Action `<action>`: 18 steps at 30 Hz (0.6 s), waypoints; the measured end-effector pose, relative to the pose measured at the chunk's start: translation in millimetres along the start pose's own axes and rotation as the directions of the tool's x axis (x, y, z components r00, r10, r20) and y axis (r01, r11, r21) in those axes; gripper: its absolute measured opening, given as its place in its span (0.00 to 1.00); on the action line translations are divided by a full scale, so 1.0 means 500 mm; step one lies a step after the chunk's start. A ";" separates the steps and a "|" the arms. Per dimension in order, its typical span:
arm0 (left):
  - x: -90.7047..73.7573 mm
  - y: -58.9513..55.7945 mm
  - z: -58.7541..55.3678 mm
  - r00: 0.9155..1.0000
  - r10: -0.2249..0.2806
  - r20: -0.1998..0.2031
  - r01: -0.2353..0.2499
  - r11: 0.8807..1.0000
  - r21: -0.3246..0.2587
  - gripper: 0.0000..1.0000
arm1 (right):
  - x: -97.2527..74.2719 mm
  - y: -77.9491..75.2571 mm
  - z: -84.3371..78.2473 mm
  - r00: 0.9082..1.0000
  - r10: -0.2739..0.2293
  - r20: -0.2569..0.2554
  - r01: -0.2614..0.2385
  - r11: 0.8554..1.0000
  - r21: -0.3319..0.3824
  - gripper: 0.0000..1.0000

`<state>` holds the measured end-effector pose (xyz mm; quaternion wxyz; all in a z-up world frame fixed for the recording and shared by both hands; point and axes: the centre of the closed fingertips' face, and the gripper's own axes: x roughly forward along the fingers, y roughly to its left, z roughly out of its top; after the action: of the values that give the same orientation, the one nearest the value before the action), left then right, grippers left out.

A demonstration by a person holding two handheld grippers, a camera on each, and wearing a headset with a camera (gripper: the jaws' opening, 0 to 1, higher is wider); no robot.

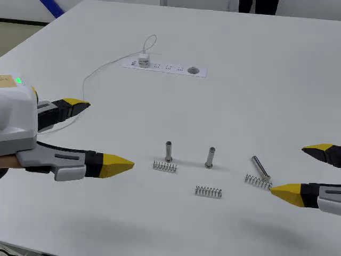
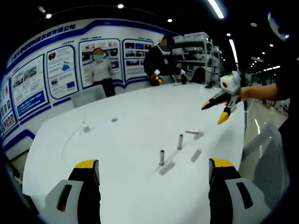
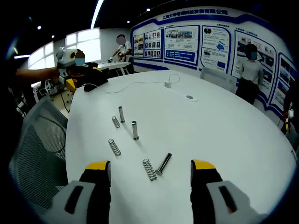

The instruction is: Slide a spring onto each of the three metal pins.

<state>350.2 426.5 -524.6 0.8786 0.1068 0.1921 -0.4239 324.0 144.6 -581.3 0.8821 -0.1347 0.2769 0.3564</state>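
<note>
The left gripper (image 1: 109, 133) is hovering at nine o'clock over the table (image 1: 256, 101), jaws spread wide and empty. The right gripper (image 1: 288, 170) is hanging at four o'clock, jaws also spread. Between them two pins (image 1: 169, 151) are standing upright, a third pin (image 1: 260, 167) is lying flat at their three o'clock, and three springs (image 1: 208, 191) are lying loose at the pins' six o'clock.

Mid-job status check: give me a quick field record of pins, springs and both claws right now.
upright pins: left pin, middle pin, both bare
fallen pin: right pin, on its side on the table
springs: left spring, middle spring, right spring, all lying flat; right spring beside right pin
left claw: open, empty
right claw: open, empty, near right spring
springs fitted: none of three
</note>
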 end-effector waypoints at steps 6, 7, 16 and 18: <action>0.002 0.003 -0.008 1.000 0.001 -0.005 -0.001 1.000 -0.007 0.99 | 0.005 -0.014 -0.003 1.000 -0.020 -0.017 0.020 1.000 0.007 0.66; 0.003 0.002 -0.010 1.000 -0.001 -0.006 0.001 1.000 -0.008 0.99 | 0.005 -0.016 -0.004 1.000 -0.022 -0.019 0.023 1.000 0.006 0.66; 0.008 -0.003 -0.020 1.000 -0.007 -0.004 0.007 1.000 -0.026 0.99 | 0.016 -0.029 -0.008 0.999 -0.037 -0.038 0.037 0.999 0.015 0.60; 0.008 -0.001 -0.021 1.000 -0.005 -0.004 0.005 1.000 -0.027 0.99 | 0.023 -0.031 -0.009 0.998 -0.038 -0.047 0.039 0.999 0.019 0.59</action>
<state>349.8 427.0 -535.7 0.8785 0.0952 0.1997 -0.4234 340.0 137.8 -591.0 0.8834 -0.1397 0.2983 0.3332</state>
